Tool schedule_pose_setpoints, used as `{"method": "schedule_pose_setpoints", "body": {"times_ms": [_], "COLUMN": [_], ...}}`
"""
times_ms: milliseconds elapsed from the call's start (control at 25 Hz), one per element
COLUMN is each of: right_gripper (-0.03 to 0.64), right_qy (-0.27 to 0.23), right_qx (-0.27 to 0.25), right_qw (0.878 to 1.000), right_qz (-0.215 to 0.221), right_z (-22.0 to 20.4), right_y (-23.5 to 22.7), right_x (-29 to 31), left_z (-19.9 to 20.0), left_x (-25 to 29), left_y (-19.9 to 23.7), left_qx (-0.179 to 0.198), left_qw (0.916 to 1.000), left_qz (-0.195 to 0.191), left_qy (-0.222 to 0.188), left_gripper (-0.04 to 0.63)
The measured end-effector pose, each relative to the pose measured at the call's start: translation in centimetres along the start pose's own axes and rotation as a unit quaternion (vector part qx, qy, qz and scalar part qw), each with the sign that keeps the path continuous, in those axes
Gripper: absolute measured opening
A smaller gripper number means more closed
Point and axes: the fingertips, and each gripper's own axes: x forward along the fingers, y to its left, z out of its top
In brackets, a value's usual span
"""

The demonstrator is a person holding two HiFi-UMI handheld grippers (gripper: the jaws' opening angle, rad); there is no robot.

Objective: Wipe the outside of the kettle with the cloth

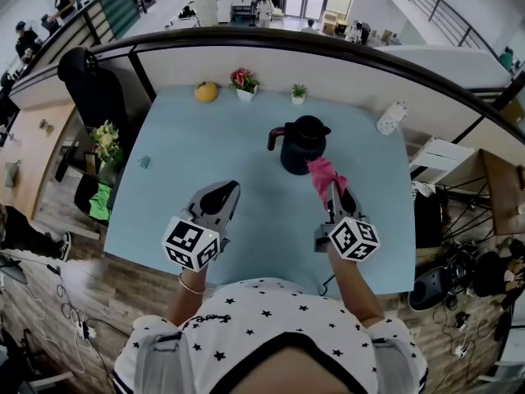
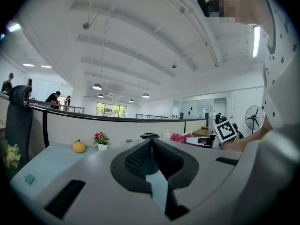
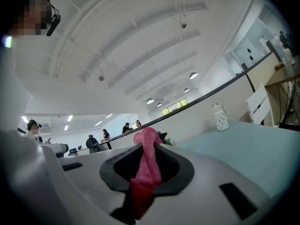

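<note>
Head view: right tool (image 1: 334, 195) clamps the cloth (image 1: 325, 173) (pink); kettle (image 1: 302, 144) sits just beyond, toward the far edge of the desk (image 1: 197, 138); left tool (image 1: 225, 192) closed, empty.

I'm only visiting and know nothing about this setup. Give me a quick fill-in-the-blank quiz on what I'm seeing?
1. The right gripper is shut on a ____ cloth.
2. The left gripper is shut and holds ____.
3. The black kettle stands on a light ____ table.
4. The kettle's handle points to the person's ____.
Missing words: pink; nothing; blue; left.
</note>
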Motion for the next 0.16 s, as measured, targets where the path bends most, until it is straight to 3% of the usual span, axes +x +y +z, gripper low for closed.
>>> {"method": "schedule_pose_setpoints", "body": {"times_ms": [160], "right_gripper": [0.055], "right_qy": [0.001], "right_qx": [0.001], "right_qw": [1.000], "right_qz": [0.000], "right_z": [0.08], "right_y": [0.00], "right_x": [-0.21], "left_z": [0.05], "left_x": [-0.10], "left_y": [-0.25], "left_qx": [-0.001], "left_qw": [1.0000], "left_qz": [-0.002], "left_qy": [0.000], "left_gripper": [0.037]}}
